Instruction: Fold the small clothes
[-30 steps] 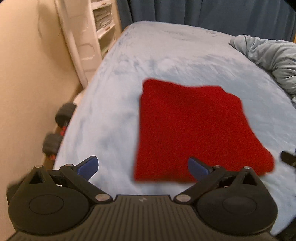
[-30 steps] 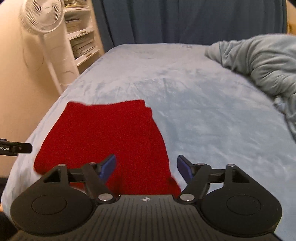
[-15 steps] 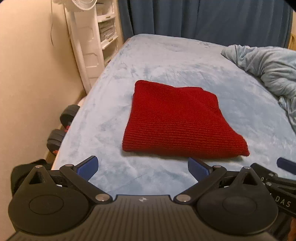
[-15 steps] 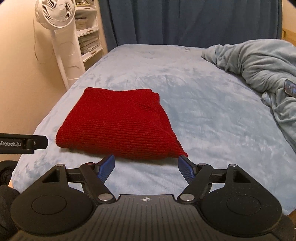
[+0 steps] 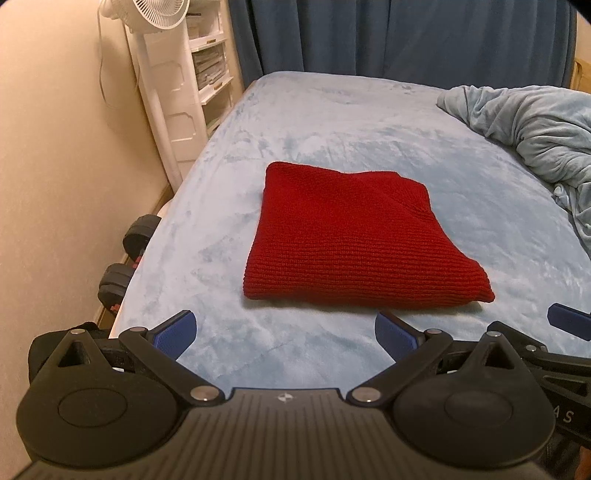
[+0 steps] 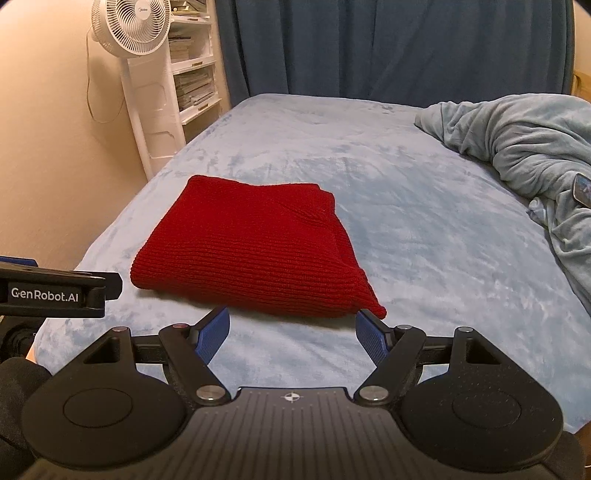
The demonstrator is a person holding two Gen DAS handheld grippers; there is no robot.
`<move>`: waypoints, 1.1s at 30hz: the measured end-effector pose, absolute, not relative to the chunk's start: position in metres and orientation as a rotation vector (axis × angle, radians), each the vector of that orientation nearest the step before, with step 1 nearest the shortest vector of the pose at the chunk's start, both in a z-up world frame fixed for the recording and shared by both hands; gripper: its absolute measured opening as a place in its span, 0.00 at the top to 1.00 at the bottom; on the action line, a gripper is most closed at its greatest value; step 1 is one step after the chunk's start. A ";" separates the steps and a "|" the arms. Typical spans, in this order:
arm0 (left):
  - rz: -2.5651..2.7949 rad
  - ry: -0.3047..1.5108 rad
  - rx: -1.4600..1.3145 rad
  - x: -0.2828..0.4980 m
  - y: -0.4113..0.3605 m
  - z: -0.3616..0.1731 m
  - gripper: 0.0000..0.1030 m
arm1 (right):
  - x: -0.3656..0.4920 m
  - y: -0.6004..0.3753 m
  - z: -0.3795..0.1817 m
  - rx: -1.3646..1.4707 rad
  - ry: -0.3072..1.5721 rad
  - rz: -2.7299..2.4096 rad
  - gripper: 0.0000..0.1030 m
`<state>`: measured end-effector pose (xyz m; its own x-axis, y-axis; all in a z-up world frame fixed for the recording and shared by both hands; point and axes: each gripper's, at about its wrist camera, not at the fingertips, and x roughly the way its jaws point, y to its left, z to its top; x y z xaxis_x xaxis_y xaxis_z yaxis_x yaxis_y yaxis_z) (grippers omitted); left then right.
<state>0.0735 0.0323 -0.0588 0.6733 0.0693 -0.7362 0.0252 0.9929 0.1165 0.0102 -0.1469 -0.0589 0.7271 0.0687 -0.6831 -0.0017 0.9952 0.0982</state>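
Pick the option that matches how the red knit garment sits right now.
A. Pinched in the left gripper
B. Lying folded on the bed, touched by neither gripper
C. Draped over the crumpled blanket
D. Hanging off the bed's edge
B: the red knit garment lies folded flat on the bed, and the left gripper and right gripper are both open, short of it.

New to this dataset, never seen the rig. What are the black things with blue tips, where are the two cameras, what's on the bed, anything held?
No robot arm: a person holds a two-finger gripper in each hand, each with a fisheye camera looking forward along its fingers. One picture is from the left gripper, the other from the right gripper; each also glimpses the other at its edge. Both have their blue-padded jaws wide apart, holding nothing. On the light blue bed lies a folded red knit garment, touched by neither. A rumpled blanket is on the right; a white fan stands by the wall.
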 end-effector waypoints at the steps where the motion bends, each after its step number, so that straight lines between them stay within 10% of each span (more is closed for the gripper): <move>1: 0.025 0.832 0.122 0.073 0.032 -0.059 0.00 | 0.009 -0.148 -0.059 0.094 0.757 0.040 0.26; 33: 0.026 0.841 0.133 0.072 0.031 -0.061 0.00 | 0.013 -0.145 -0.063 0.096 0.793 0.040 0.25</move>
<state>0.0722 0.0306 -0.0612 0.6670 0.0756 -0.7412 0.0299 0.9913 0.1280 0.0133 -0.1448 -0.0629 0.7009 0.0717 -0.7096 0.0004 0.9949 0.1009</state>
